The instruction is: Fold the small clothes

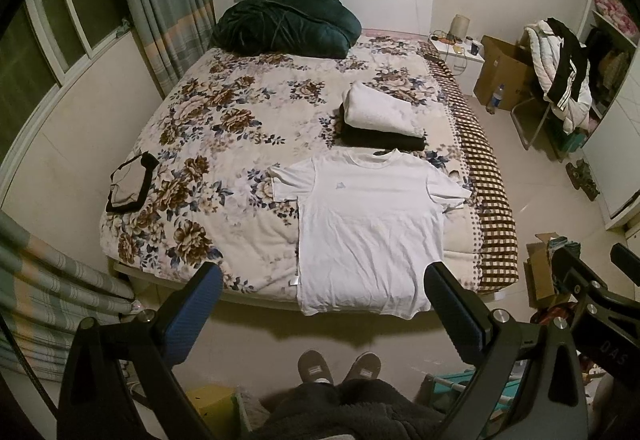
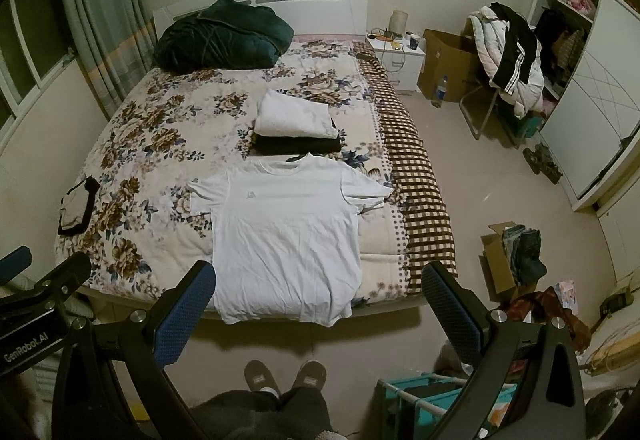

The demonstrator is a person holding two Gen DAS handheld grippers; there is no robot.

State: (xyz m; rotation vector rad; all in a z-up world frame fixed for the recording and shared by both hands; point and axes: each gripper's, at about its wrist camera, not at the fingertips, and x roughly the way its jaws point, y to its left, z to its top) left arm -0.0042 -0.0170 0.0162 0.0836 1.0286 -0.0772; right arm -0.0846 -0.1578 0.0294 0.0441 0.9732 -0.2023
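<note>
A white T-shirt (image 1: 368,224) lies flat, front up, at the near right of the floral bed (image 1: 224,128), its hem hanging over the near edge; it also shows in the right wrist view (image 2: 286,236). Behind it sits a stack of folded clothes (image 1: 384,116), white on black, seen too in the right wrist view (image 2: 298,126). A small tan and black garment (image 1: 130,184) lies at the bed's left edge. My left gripper (image 1: 324,280) is open and empty, held high before the hem. My right gripper (image 2: 318,282) is open and empty, beside it.
A dark green quilt (image 1: 284,22) is heaped at the headboard. A checked blanket (image 2: 420,192) runs along the bed's right side. A chair piled with clothes (image 2: 508,60), cardboard boxes (image 2: 444,64), a nightstand (image 2: 396,56) and a teal basket (image 2: 428,404) stand on the floor at the right. My slippered feet (image 2: 284,376) are below.
</note>
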